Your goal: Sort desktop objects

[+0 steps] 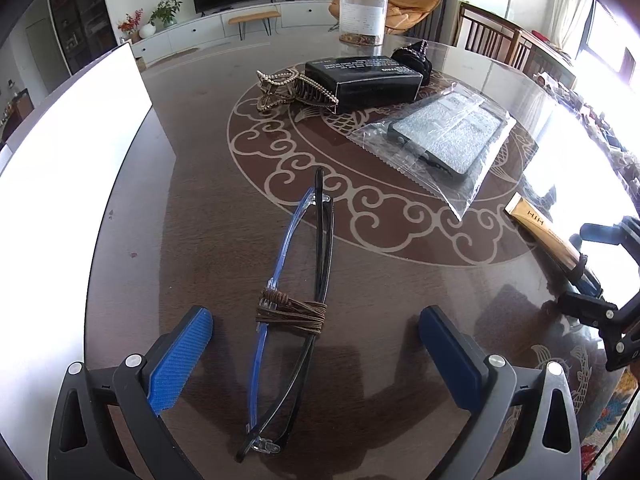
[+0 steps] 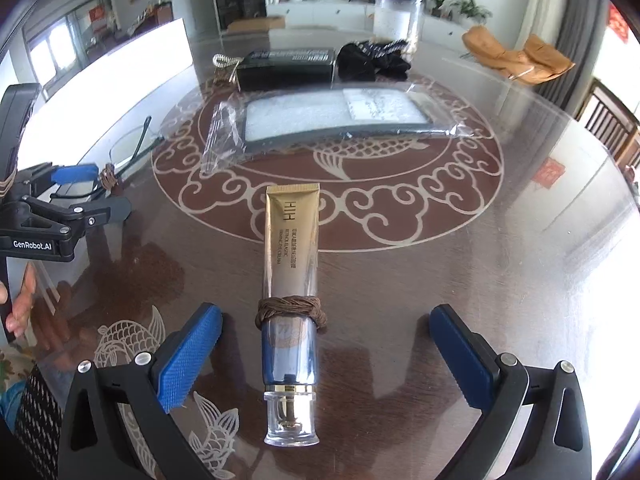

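Folded glasses (image 1: 296,280) with a blue and black frame lie on the dark glass-topped table (image 1: 192,240), with a brown cord (image 1: 292,310) wound around their middle. My left gripper (image 1: 316,320) stands open astride them, its pads clear of the frame on both sides. In the right wrist view a gold and blue cream tube (image 2: 290,280) lies cap toward me, a brown cord (image 2: 290,308) wrapped around it. My right gripper (image 2: 326,316) is open wide around the tube, with neither pad touching it. The left gripper (image 2: 96,190) also shows at the left edge there.
Farther back lie a bagged phone case (image 1: 444,136), a black box (image 1: 364,80), a gold hair claw (image 1: 288,88), a black fabric item (image 1: 412,58) and a clear jar (image 1: 363,16). A white box (image 1: 72,152) stands at the left. A person's hand (image 2: 20,300) holds the left gripper.
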Tool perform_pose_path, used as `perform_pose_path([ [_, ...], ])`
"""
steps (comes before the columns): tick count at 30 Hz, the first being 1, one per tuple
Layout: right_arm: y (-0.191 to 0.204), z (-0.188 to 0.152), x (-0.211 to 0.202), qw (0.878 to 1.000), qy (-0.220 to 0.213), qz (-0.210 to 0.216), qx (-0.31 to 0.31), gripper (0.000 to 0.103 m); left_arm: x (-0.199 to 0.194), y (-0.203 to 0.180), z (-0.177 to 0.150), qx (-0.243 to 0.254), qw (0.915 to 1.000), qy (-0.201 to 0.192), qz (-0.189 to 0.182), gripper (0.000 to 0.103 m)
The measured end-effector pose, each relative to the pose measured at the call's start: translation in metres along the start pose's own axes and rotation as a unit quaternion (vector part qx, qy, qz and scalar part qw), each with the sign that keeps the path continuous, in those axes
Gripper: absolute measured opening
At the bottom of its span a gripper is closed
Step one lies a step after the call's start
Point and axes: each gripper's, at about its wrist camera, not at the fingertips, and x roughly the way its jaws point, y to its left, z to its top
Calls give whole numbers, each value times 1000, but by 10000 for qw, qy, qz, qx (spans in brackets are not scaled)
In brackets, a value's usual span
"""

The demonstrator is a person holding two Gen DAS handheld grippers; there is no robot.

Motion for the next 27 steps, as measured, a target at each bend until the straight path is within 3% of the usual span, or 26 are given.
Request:
perform_pose_path([
  [3, -9, 19, -4, 9981, 411, 422, 155, 98, 2, 1, 6, 350, 9984, 421, -170, 103],
  [5, -6, 27, -6, 9969, 571, 533, 27, 89, 1, 1, 5, 486, 9971, 544, -208, 103],
  [6, -2, 29, -5, 9963, 675, 533, -99, 78, -1, 0, 3, 559, 9967, 535, -226, 100],
  [7, 3, 29, -3, 9951, 811, 515, -223, 59, -4, -1, 2, 619, 9967, 456, -268, 95],
  [8, 8, 29, -3, 9953, 843, 316, -345, 50, -9, -1, 1, 655, 9968, 353, -297, 77],
  [9, 11, 28, -4, 9951, 881, 198, -399, 37, -13, -2, 0, 671, 9969, 268, -296, 48],
  [10, 11, 27, -5, 9951, 907, 134, -379, 31, -17, -2, 0, 658, 9970, 253, -319, 26],
  [21, -1, 23, -51, 9968, 217, 657, 398, 30, -82, 18, -19, -6, 9959, -599, -674, 24],
  [27, 40, 55, -94, 9931, -476, 1034, 274, 30, -156, 64, -19, -456, 9879, -1308, -693, 24],
])
